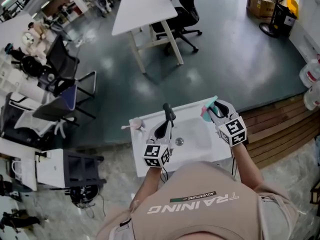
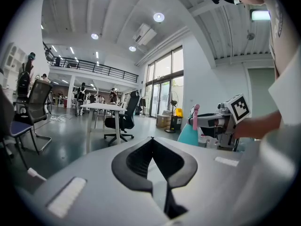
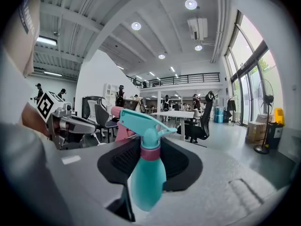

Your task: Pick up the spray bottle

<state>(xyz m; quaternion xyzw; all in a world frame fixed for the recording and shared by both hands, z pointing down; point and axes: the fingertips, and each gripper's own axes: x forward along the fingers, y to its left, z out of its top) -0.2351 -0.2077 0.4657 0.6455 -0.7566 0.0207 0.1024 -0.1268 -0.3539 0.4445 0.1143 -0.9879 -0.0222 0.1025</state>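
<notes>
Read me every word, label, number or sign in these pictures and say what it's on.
"TRAINING": on the person's shirt, seen upside down.
"ADVENTURE": smaller print beside it on the shirt, barely legible.
Marker cubes: black-and-white squares only, no letters.
Spray bottle: no label shows.
Cardboard boxes: any print is too small to read.

Teal plastic spray bottle (image 3: 148, 173): smooth, slight sheen; pink collar and teal trigger head look like same hard plastic.
Right gripper (image 3: 149, 145) clamped on bottle: jaws matt black, inner faces ribbed, rubbery look.
Left gripper (image 2: 151, 142): same matt black ribbed jaws.
White desk (image 1: 141, 144): smooth, hard, satin finish.
Small round drain (image 1: 179, 141) mid-desk: shiny, metal-like.
Dark grey-green floor (image 1: 230, 49) beyond desk: polished, glossy, mirrors light.
Brown plank decking (image 1: 280, 129) right of desk: wood, matt, grooved.
Beige shirt (image 1: 200, 204) at desk's near edge: soft matt cloth.
</notes>
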